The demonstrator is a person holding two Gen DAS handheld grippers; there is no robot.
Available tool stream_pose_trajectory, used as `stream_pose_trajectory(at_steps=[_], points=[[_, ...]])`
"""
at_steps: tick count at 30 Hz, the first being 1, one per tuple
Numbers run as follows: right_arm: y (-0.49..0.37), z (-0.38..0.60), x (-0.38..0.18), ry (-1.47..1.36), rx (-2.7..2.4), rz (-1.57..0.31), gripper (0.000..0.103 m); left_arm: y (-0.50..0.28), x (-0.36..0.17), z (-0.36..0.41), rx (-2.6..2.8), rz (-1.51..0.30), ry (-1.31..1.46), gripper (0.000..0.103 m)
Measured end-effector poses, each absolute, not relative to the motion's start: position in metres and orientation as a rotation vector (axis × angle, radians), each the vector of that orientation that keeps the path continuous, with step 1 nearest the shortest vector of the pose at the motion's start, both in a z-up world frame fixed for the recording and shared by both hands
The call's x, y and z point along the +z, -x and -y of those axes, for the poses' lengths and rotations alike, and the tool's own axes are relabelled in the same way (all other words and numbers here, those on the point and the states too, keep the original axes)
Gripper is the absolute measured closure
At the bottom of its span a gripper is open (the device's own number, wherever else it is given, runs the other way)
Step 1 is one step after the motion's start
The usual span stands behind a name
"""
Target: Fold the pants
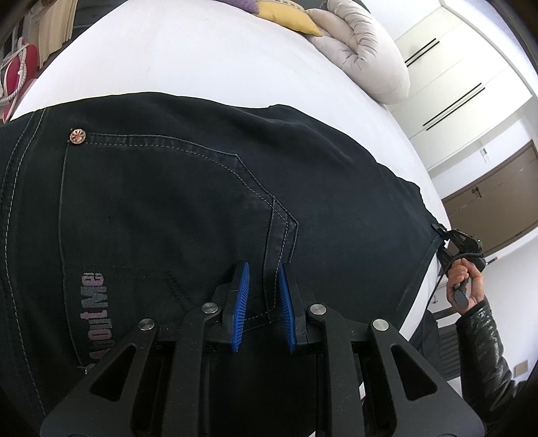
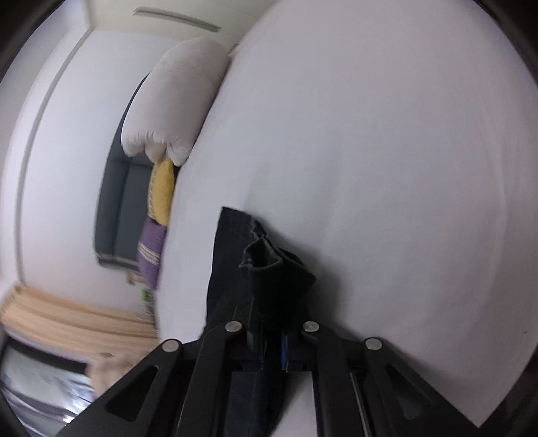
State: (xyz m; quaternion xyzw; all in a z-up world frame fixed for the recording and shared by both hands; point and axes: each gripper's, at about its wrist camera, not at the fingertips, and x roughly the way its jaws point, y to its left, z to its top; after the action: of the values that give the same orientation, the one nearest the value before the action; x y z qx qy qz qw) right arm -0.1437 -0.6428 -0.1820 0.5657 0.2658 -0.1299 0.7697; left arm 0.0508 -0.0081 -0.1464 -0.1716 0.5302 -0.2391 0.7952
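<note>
Dark navy pants [image 1: 175,201] lie flat on a white bed [image 1: 201,60], back pocket and rivet up. My left gripper [image 1: 264,269] is open just above the seat, its blue pads [image 1: 241,292] straddling a seam. My right gripper [image 2: 269,322] is shut on the leg-hem end of the pants [image 2: 265,265] and holds the bunched cloth over the white bed [image 2: 386,168]. In the left wrist view the right gripper [image 1: 452,247] shows at the bed's right edge, held by a hand in a black sleeve.
A puffy white duvet [image 1: 366,50], a yellow cushion [image 1: 285,16] and a purple cushion [image 2: 151,248] lie at the head of the bed. White wardrobe doors [image 1: 454,67] and a brown door [image 1: 497,198] stand beyond the bed's right side.
</note>
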Motion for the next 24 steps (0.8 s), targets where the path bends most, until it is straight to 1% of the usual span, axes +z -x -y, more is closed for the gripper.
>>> stream_pose_trajectory(at_steps=[3,6,8,10,13,14,16,17,18,19,20,22,24], points=[[0.129,0.613,-0.151,-1.061,-0.258,-0.617,0.096,-0.051,-0.149,0.006,-0.513,-1.138,0.381,0.085],[0.111,0.542,-0.111,-0.762,-0.169,-0.694,0.096,-0.051,-0.149,0.002,-0.509,-1.137,0.395,0.085],[0.103,0.472,-0.096,-0.522,-0.079,-0.758,0.096,-0.051,-0.148,0.0,-0.505,-1.138,0.403,0.085],[0.101,0.401,-0.099,-0.28,0.007,-0.818,0.096,-0.05,-0.146,-0.001,-0.499,-1.141,0.415,0.085],[0.094,0.332,-0.144,-0.097,0.094,-0.948,0.096,-0.052,-0.144,-0.006,-0.498,-1.151,0.466,0.085],[0.093,0.32,-0.158,-0.035,0.06,-0.954,0.096,-0.053,-0.144,-0.007,-0.505,-1.157,0.493,0.085],[0.094,0.31,-0.158,0.032,0.026,-0.918,0.096,-0.055,-0.141,-0.009,-0.521,-1.168,0.536,0.083],[0.094,0.31,-0.156,0.032,0.022,-0.916,0.096,-0.056,-0.139,-0.007,-0.531,-1.168,0.557,0.07],[0.093,0.311,-0.155,0.036,0.019,-0.915,0.096,-0.057,-0.137,-0.005,-0.541,-1.168,0.586,0.043],[0.093,0.309,-0.153,0.055,0.013,-0.915,0.096,-0.059,-0.135,-0.002,-0.547,-1.165,0.619,0.032],[0.093,0.306,-0.151,0.082,0.004,-0.908,0.096,-0.062,-0.132,0.001,-0.562,-1.151,0.651,0.024],[0.097,0.297,-0.143,0.108,-0.004,-0.883,0.096,-0.068,-0.126,0.012,-0.612,-1.152,0.694,0.022],[0.101,0.284,-0.133,0.141,-0.014,-0.852,0.096,-0.078,-0.123,0.028,-0.667,-1.17,0.73,0.017]])
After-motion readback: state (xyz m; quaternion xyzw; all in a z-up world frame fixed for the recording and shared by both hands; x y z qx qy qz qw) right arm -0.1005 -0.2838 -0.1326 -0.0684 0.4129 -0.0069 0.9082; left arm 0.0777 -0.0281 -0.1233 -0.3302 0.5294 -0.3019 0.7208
